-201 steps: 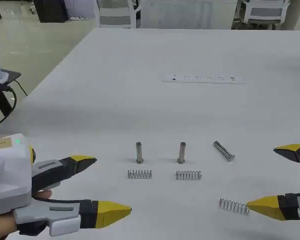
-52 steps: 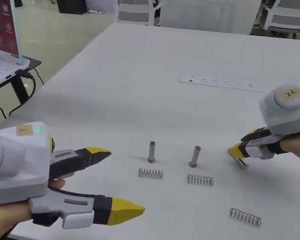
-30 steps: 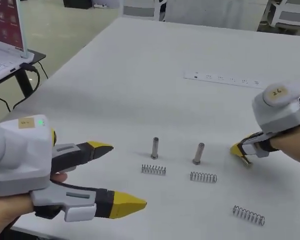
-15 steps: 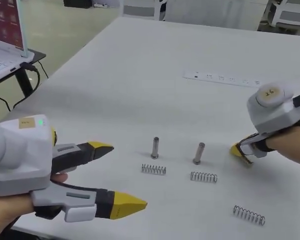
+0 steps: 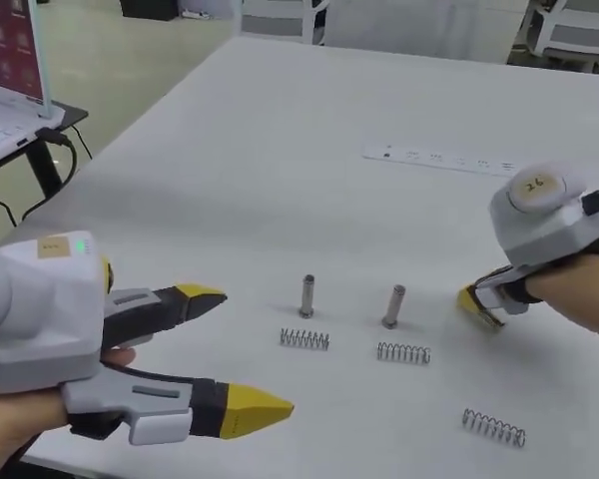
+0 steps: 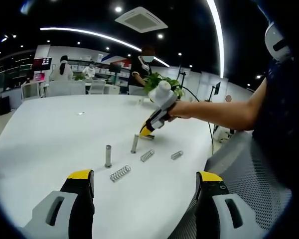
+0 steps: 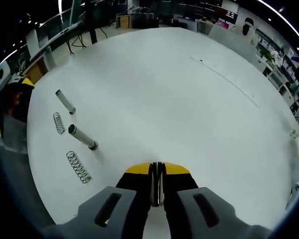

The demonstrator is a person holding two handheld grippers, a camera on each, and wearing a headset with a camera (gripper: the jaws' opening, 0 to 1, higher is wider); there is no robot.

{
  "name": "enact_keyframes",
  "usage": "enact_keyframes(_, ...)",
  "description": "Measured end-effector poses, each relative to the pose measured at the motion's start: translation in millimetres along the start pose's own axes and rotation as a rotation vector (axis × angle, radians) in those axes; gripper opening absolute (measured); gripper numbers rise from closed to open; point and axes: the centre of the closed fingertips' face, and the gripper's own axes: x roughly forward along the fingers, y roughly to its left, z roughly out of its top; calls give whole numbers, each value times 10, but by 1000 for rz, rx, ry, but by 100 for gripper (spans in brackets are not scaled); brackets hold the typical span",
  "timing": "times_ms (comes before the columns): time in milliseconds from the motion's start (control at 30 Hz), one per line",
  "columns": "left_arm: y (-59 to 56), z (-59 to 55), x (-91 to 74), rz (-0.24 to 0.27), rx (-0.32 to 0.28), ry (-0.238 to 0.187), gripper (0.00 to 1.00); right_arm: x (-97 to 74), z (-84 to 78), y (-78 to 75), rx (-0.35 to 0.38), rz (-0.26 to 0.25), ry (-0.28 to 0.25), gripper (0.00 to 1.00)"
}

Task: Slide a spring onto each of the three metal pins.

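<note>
Two metal pins stand upright on the white table: the left pin (image 5: 306,296) and the middle pin (image 5: 393,306). The third pin (image 7: 157,183) is pinched lengthwise between the yellow tips of my right gripper (image 5: 479,305), low over the table at the right. One spring (image 5: 304,339) lies in front of the left pin, another spring (image 5: 403,352) in front of the middle pin, a third spring (image 5: 493,427) nearer at the right. My left gripper (image 5: 230,349) hovers open at the near left, nothing between its fingers.
A white power strip (image 5: 444,161) lies flat farther back on the table. A laptop (image 5: 5,80) on a stand sits off the table's left edge. Chairs stand beyond the far edge. People sit and stand in the room behind.
My right gripper came in from the near right, shut on the lying third pin and has since held it just over the table. The left gripper has stayed open in place.
</note>
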Motion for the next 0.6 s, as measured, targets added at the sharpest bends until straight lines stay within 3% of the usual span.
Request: enact_keyframes(600,-27,13,-7,-8,14,-5,81,-334,8,52,9,6,-55,5)
